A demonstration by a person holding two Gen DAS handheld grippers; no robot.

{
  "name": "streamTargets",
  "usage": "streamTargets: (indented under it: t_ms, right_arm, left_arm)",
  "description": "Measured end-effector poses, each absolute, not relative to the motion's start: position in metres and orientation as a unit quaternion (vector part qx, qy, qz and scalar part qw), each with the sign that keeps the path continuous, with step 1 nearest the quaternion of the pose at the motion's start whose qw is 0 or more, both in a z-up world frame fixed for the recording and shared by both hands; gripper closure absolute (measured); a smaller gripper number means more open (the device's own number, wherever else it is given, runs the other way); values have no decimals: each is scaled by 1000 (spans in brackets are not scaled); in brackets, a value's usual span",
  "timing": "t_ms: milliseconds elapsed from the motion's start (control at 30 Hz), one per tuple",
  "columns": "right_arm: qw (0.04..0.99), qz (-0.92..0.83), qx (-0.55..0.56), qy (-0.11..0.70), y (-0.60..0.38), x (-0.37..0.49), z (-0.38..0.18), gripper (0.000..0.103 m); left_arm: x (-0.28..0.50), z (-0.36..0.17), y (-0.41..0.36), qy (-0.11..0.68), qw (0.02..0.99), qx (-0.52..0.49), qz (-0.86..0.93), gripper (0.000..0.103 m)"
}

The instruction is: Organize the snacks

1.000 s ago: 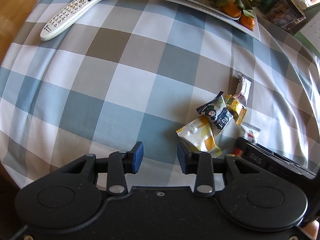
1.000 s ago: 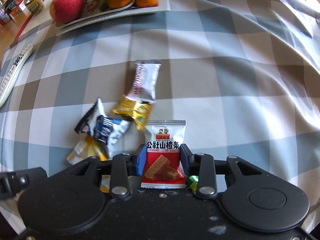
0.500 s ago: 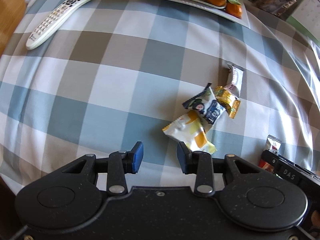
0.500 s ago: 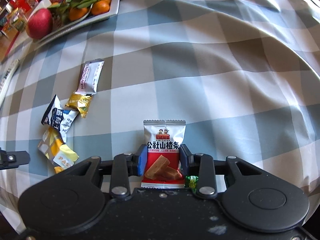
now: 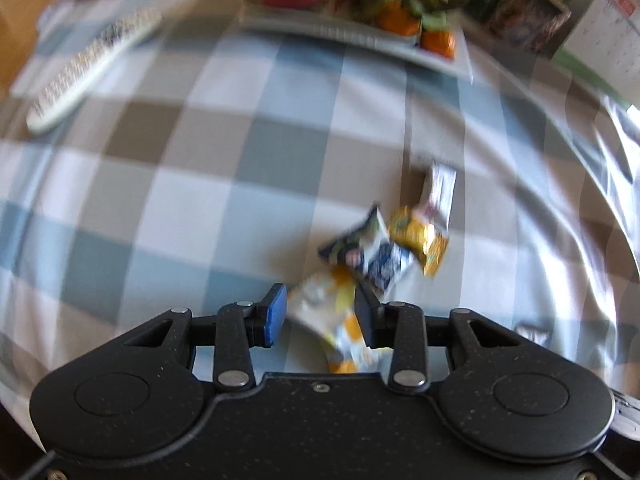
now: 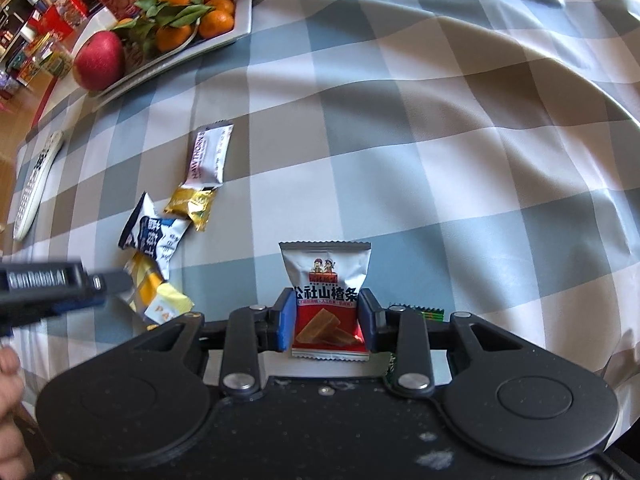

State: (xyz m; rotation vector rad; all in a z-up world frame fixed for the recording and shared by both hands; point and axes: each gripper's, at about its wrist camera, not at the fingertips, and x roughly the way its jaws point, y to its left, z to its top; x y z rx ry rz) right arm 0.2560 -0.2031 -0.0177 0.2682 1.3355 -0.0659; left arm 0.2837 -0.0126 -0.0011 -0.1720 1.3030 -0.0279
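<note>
A person is sorting snack packets on a checked worktop (image 6: 460, 128), one claw in each hand. Nearest, the right claw (image 6: 326, 326) is gripping a red-and-white haw-strip packet (image 6: 326, 292) by its lower half, both blue pads pressing its sides while the top is standing clear above them. A green wrapper (image 6: 430, 314) is lying just beside that claw, mostly hidden (what it is cannot be told).

The left claw (image 5: 320, 318) is hanging about half open over a yellow-and-white packet (image 5: 324, 308), which is sitting between the jaws with the left pad apart from it; whether the right pad is touching is lost in the blur, so it is not gripping yet. In my judgement the step in hand is gathering: one packet is already taken, and the next move is calling for the left claw to sink and close across the yellow packet without dragging the blue-and-white packet (image 6: 154, 236) overlapping its far end.

Count of loose snacks: one yellow-and-white, one blue-and-white, one gold packet (image 6: 192, 204), one white stick packet (image 6: 210, 154), lying in a touching chain.

Farther off: one remote (image 6: 36, 184) and one fruit tray (image 6: 240, 20) carrying one apple (image 6: 98, 60) and several tangerines (image 6: 200, 12).
</note>
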Motion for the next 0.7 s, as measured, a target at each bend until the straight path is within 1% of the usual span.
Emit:
streamTargets:
  t_ms: [100,267,433,700]
  right_arm:
    - [777,-29,119,618,-199,259,-20,68]
    - [777,-26,122,618,-200,260,-16,68]
    - [778,-23,115,618,-197,258,-15,68]
    - [768,-33,119,629,-197,261,-26,68]
  left_arm:
    - [286,3,-18,591,805,-51,-20,55]
    - [292,-3,-36,598,799,-29,-55,53]
    - [298,-11,-58,598,799,21,-58,53]
    - [308,-15,-61,601,796,23,-65,47]
